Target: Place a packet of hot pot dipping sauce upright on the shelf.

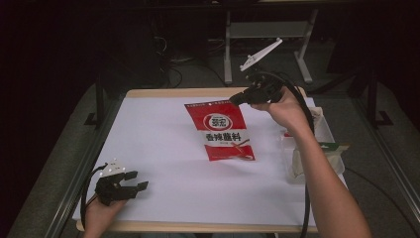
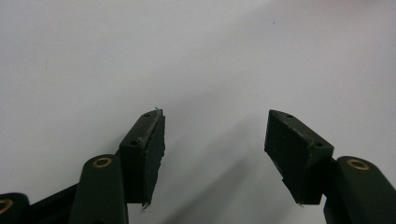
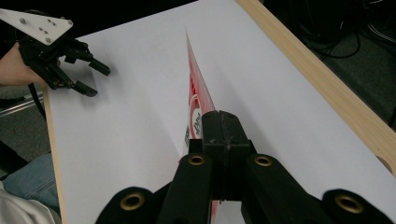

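We note the right gripper near the far edge of the bench, toward its far right corner, with its jaws clamped together on the top edge of a red pouch. In the right gripper view the two black jaws meet with no gap, and the thin edge of the pouch runs out from between them, seen nearly edge-on. From the high view the pouch hangs from that grip and slopes down toward the middle of the bench, its printed face turned to the camera, with a round emblem above a white band of characters; whether its lower edge touches the white sheet we cannot tell. The sheet covers nearly the whole bench top, leaving a wooden rim bare along the far and near edges. The left gripper sits by the near left corner, well apart from the pouch, held low over the sheet. Its jaws stand partly open with nothing between them; in the left gripper view the pads face each other across bare white sheet. The same gripper shows far off in the right gripper view, jaws apart, the grey plate on top. A clear bin stands at the right edge of the bench, just beside the right forearm, with pale packets inside that we cannot identify.
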Tool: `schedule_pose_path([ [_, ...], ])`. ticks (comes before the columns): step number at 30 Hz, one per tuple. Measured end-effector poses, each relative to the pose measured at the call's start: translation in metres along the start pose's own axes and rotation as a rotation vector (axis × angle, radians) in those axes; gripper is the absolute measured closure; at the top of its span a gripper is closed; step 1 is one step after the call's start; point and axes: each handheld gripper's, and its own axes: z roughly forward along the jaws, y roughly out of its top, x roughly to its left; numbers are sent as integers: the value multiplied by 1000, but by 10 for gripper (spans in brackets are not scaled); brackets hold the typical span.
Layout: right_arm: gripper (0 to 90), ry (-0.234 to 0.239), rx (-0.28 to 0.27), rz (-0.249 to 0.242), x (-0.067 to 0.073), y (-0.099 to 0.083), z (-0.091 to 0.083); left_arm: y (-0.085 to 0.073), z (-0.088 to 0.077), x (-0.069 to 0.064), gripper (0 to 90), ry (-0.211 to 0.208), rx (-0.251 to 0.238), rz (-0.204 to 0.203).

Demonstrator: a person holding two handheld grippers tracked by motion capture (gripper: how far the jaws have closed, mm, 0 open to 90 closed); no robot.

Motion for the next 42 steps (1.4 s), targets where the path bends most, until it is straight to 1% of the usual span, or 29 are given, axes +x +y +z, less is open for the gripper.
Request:
schedule_pose_path([
  [6, 900, -16, 0, -7, -3, -1, -8, 0, 0, 0, 378, 1, 0, -2],
  [9, 900, -23, 6, 1, -5, -3, -12, 0, 0, 0, 376, 1, 1, -1],
  [15, 900, -44, 11, 0, -6, -5, -24, 0, 1, 0, 376, 2, -1, -5],
  [16, 900, -47, 15, 8, -6, -5, -27, 0, 1, 0, 376, 2, 0, -6],
  [17, 900, -54, 15, 1, -7, -5, -29, 0, 1, 0, 376, 2, 0, -6],
  [19, 900, -58, 18, 8, -8, -5, -33, 0, 1, 0, 376, 2, -1, -6],
  [22, 900, -74, 16, 15, -10, -7, -42, -1, 0, 1, 376, 4, 11, 6],
  [25, 900, -85, 18, 19, -12, -10, -51, -1, 1, 1, 375, 5, 11, 4],
  [27, 900, -82, 14, 25, -13, -14, -56, -1, 1, 1, 375, 6, 11, 2],
  [28, 900, -90, 16, 27, -14, -15, -59, -1, 1, 1, 375, 5, 11, 1],
  [29, 900, -89, 15, 28, -16, -17, -62, -1, 1, 1, 375, 4, 12, 4],
  [31, 900, -98, 15, 41, -17, -21, -67, -1, 1, 1, 375, 5, 14, 6],
  [38, 900, -123, 10, 44, -25, -30, -85, -1, 1, 0, 374, 8, 22, 9],
  [42, 900, -146, 7, 71, -32, -34, -94, -2, 2, 0, 373, 9, 21, 3],
])
